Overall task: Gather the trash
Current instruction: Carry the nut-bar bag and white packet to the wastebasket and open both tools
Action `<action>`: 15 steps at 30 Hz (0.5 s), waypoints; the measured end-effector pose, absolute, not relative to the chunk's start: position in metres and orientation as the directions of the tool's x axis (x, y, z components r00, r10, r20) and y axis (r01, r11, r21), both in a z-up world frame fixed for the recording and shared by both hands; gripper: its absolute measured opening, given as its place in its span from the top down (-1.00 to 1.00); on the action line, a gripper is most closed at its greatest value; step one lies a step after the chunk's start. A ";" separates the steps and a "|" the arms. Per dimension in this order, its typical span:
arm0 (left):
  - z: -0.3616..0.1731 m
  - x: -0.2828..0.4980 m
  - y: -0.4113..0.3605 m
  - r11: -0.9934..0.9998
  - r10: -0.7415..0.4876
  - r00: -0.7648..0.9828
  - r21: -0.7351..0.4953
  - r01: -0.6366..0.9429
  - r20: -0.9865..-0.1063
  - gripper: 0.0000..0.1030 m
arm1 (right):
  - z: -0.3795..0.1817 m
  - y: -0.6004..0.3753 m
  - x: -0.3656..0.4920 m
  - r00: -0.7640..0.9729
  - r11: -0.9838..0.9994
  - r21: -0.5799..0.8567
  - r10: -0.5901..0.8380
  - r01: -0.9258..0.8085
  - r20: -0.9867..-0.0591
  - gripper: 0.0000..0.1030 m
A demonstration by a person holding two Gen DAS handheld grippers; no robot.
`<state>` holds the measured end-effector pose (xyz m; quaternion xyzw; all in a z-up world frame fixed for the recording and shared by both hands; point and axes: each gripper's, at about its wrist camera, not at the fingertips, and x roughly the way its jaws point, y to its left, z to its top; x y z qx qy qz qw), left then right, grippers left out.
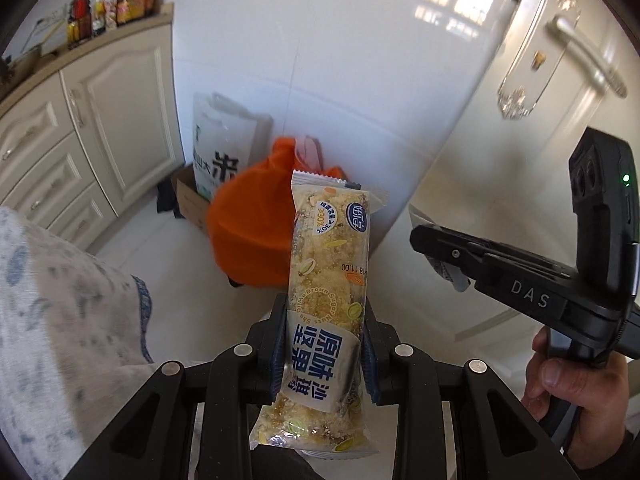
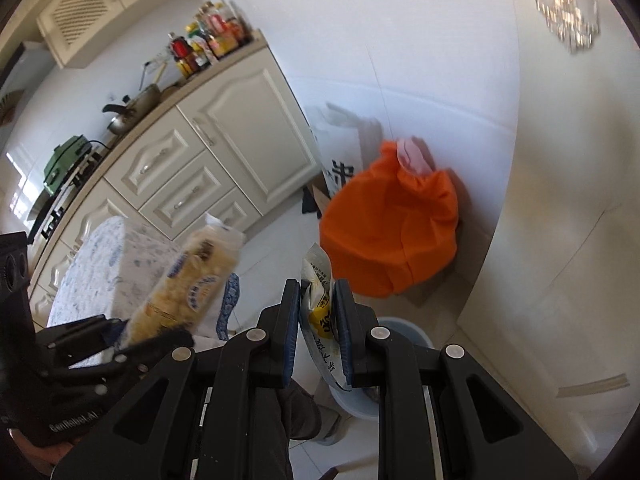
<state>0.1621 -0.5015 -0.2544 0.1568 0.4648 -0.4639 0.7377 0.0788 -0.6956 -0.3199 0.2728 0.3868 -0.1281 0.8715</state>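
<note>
A snack pack (image 1: pixel 326 308) is clamped in the left tool (image 1: pixel 325 344) and a crumpled wrapper (image 2: pixel 320 312) in the right tool (image 2: pixel 318 332), both carried above the floor near a bin (image 2: pixel 404 330), so only dropping seems left.

Black left gripper (image 1: pixel 325 344) with silver screws (blue pads (image 1: pixel 277 364)), speckled white sleeve (image 1: pixel 60 320).

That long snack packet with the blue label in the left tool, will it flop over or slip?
The snack packet stands straight above the left tool, so it probably stays fairly stiff. Its glossy film looks slippery, though the pads pinch it. It is likely light.
</note>
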 end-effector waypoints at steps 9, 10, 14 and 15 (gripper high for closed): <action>-0.291 0.183 -0.559 0.551 -0.427 0.121 -0.152 0.821 -0.896 -0.45 | -0.366 -0.716 0.081 0.619 0.759 0.409 0.009 0.507 -0.785 0.01; -0.291 0.184 -0.561 0.556 -0.423 0.128 -0.145 0.818 -0.897 -0.56 | -0.368 -0.717 0.080 0.620 0.753 0.414 0.010 0.512 -0.785 -0.36; -0.287 0.186 -0.557 0.583 -0.409 0.190 -0.095 0.807 -0.893 -0.86 | -0.376 -0.721 0.075 0.606 0.726 0.409 -0.014 0.553 -0.795 -1.00; -0.284 0.185 -0.555 0.591 -0.407 0.207 -0.084 0.803 -0.890 -0.89 | -0.376 -0.722 0.074 0.598 0.720 0.402 -0.022 0.566 -0.801 -1.00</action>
